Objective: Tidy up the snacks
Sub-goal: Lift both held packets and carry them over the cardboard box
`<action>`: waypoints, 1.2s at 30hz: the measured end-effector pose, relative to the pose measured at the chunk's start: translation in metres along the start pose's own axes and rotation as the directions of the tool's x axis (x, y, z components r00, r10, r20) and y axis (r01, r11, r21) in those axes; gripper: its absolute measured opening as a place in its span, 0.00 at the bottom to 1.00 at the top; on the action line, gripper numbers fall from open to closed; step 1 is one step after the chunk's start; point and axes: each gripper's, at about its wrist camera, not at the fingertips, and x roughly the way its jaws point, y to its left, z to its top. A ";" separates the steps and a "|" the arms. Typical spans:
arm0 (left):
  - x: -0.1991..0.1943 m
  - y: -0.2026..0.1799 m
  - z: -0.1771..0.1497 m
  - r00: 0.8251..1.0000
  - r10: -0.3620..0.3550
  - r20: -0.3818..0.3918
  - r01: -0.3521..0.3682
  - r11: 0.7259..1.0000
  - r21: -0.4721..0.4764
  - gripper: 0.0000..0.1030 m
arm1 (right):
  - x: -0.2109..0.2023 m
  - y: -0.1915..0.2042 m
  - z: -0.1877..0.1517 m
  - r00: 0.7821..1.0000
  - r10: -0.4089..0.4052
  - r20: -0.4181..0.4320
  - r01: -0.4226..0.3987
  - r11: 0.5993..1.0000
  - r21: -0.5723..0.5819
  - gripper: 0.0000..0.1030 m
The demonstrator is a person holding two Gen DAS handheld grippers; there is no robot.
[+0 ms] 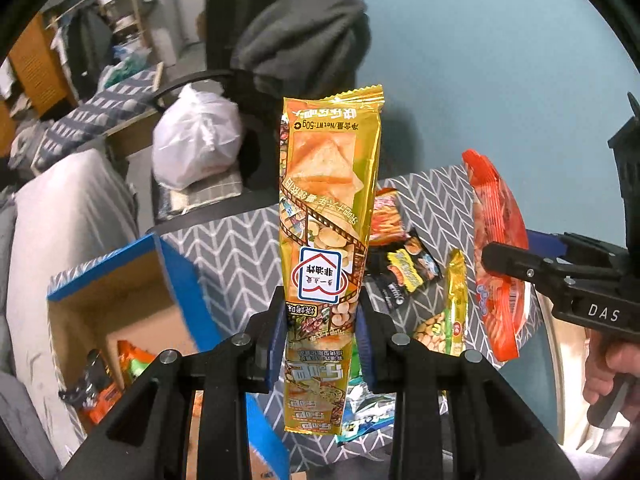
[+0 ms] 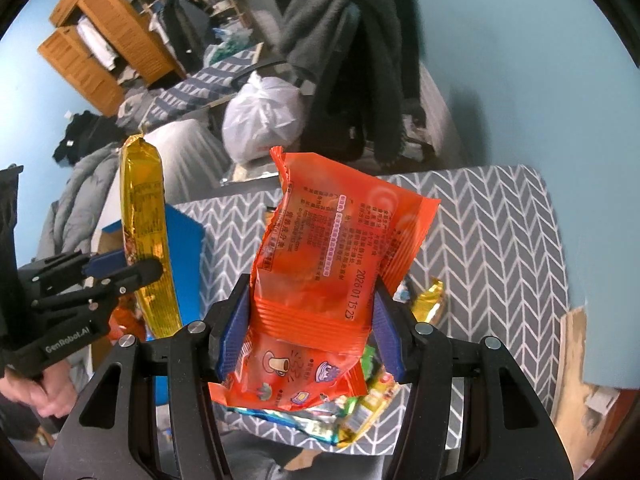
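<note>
My left gripper (image 1: 322, 340) is shut on a long golden snack packet (image 1: 326, 220) that stands upright above the table; the same golden packet (image 2: 146, 236) shows in the right wrist view, clamped by the left gripper (image 2: 132, 272). My right gripper (image 2: 308, 332) is shut on an orange snack packet (image 2: 332, 256), held up over the pile. From the left wrist view the orange packet (image 1: 498, 240) hangs at the right in the right gripper (image 1: 508, 264). More snack packets (image 1: 408, 268) lie on the patterned table (image 1: 236, 248).
An open blue-edged cardboard box (image 1: 120, 280) with a few packets inside sits left of the table. A dark-draped chair (image 2: 348, 60), a white plastic bag (image 2: 260, 120), a bed and wooden cabinets (image 2: 96, 52) fill the room behind. A hand (image 1: 608, 372) holds the right gripper's handle.
</note>
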 end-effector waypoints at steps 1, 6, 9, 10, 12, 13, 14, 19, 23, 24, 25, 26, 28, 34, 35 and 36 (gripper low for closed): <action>-0.003 0.004 -0.001 1.000 0.005 0.003 -0.005 1.000 -0.010 0.30 | 0.001 0.004 0.002 1.000 0.006 -0.001 -0.006 1.000 -0.010 0.55; -0.018 0.026 -0.008 0.999 0.034 0.022 -0.032 0.997 -0.076 0.30 | 0.006 0.023 0.006 0.999 0.034 -0.010 -0.034 0.998 -0.055 0.55; -0.026 0.037 -0.013 0.998 0.052 0.033 -0.048 0.992 -0.114 0.30 | 0.009 0.038 0.010 0.998 0.053 -0.016 -0.054 0.995 -0.088 0.55; -0.029 0.042 -0.014 0.998 0.059 0.037 -0.054 0.990 -0.128 0.30 | 0.011 0.044 0.012 0.998 0.062 -0.017 -0.063 0.993 -0.103 0.55; -0.035 0.051 -0.019 0.996 0.076 0.042 -0.068 0.985 -0.156 0.30 | 0.012 0.055 0.014 0.997 0.074 -0.020 -0.076 0.990 -0.122 0.55; -0.037 0.056 -0.022 0.995 0.085 0.044 -0.076 0.982 -0.170 0.30 | 0.014 0.061 0.015 0.996 0.081 -0.023 -0.083 0.988 -0.134 0.55; -0.039 0.060 -0.024 0.995 0.093 0.045 -0.083 0.980 -0.182 0.30 | 0.015 0.067 0.017 0.996 0.089 -0.025 -0.091 0.985 -0.147 0.55; -0.049 0.083 -0.037 0.990 0.133 0.046 -0.118 0.962 -0.245 0.30 | 0.025 0.096 0.023 0.991 0.124 -0.043 -0.130 0.970 -0.205 0.55; -0.056 0.101 -0.048 0.986 0.162 0.045 -0.142 0.946 -0.291 0.30 | 0.034 0.119 0.026 0.987 0.146 -0.062 -0.157 0.956 -0.248 0.55; -0.058 0.104 -0.050 0.985 0.168 0.043 -0.148 0.942 -0.300 0.30 | 0.036 0.125 0.027 0.986 0.150 -0.068 -0.163 0.953 -0.257 0.55; -0.059 0.109 -0.053 0.983 0.176 0.043 -0.154 0.938 -0.312 0.30 | 0.040 0.132 0.027 0.985 0.158 -0.075 -0.173 0.947 -0.270 0.55; -0.061 0.113 -0.056 0.982 0.183 0.043 -0.159 0.933 -0.323 0.30 | 0.042 0.137 0.027 0.983 0.163 -0.080 -0.179 0.943 -0.279 0.55; -0.062 0.121 -0.062 0.980 0.195 0.038 -0.171 0.924 -0.343 0.30 | 0.048 0.149 0.027 0.980 0.176 -0.093 -0.196 0.934 -0.298 0.55; -0.068 0.147 -0.081 0.973 0.231 0.017 -0.205 0.892 -0.402 0.30 | 0.061 0.186 0.026 0.970 0.206 -0.127 -0.238 0.905 -0.353 0.55; -0.068 0.150 -0.084 0.972 0.235 0.013 -0.209 0.887 -0.411 0.30 | 0.064 0.189 0.027 0.969 0.208 -0.133 -0.243 0.901 -0.359 0.55; -0.068 0.154 -0.085 0.971 0.237 0.009 -0.212 0.884 -0.417 0.30 | 0.068 0.195 0.027 0.967 0.210 -0.143 -0.249 0.896 -0.369 0.55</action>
